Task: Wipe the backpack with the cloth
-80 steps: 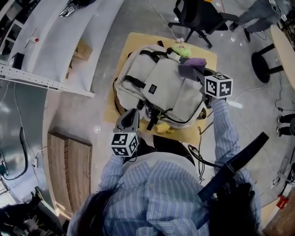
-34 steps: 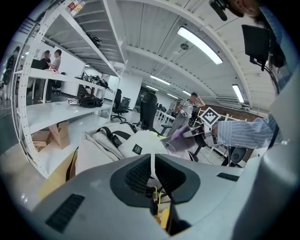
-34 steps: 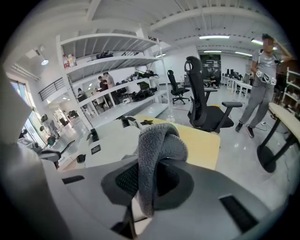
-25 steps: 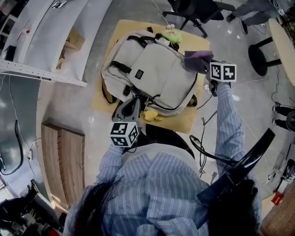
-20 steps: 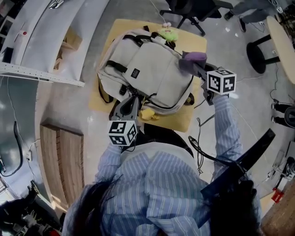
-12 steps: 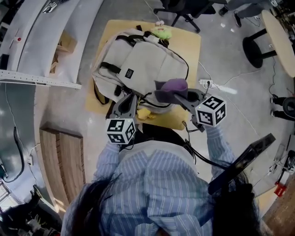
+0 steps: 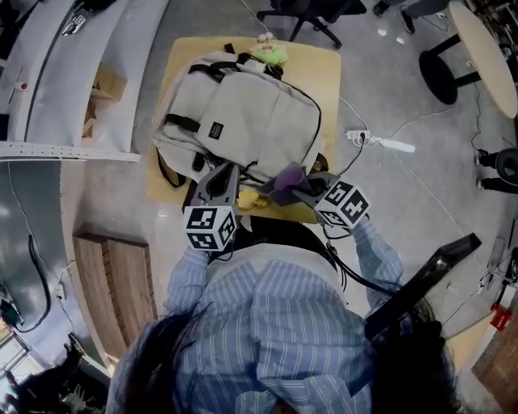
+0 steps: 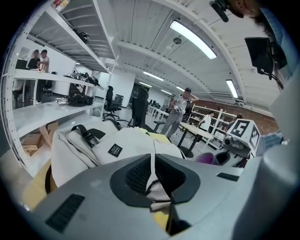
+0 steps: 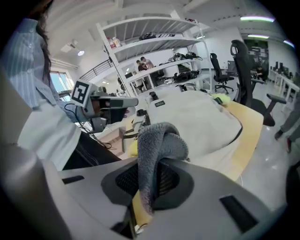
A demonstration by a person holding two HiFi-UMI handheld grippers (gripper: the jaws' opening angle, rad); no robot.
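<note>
A beige backpack (image 7: 239,109) lies flat on a small yellow table (image 7: 328,81). My left gripper (image 7: 224,176) is at the pack's near edge, shut on a fold of its beige fabric (image 8: 157,190). In the left gripper view the backpack (image 8: 117,143) stretches away ahead of the left gripper (image 8: 153,164). My right gripper (image 7: 297,187) is at the pack's near right corner, shut on a grey-purple cloth (image 7: 287,174). In the right gripper view the cloth (image 9: 157,140) loops up out of the right gripper (image 9: 151,176), with the backpack (image 9: 197,117) just beyond it.
A yellow soft toy (image 7: 248,196) lies at the pack's near edge and a green one (image 7: 267,53) at its far end. Around the table are an office chair (image 7: 303,10), a round stool (image 7: 441,74), a power strip (image 7: 380,144), white shelving (image 7: 73,73) and a wooden pallet (image 7: 113,283).
My right gripper has carried the cloth from the backpack's far right side down to its near right corner. The left gripper has kept its hold at the near edge.
</note>
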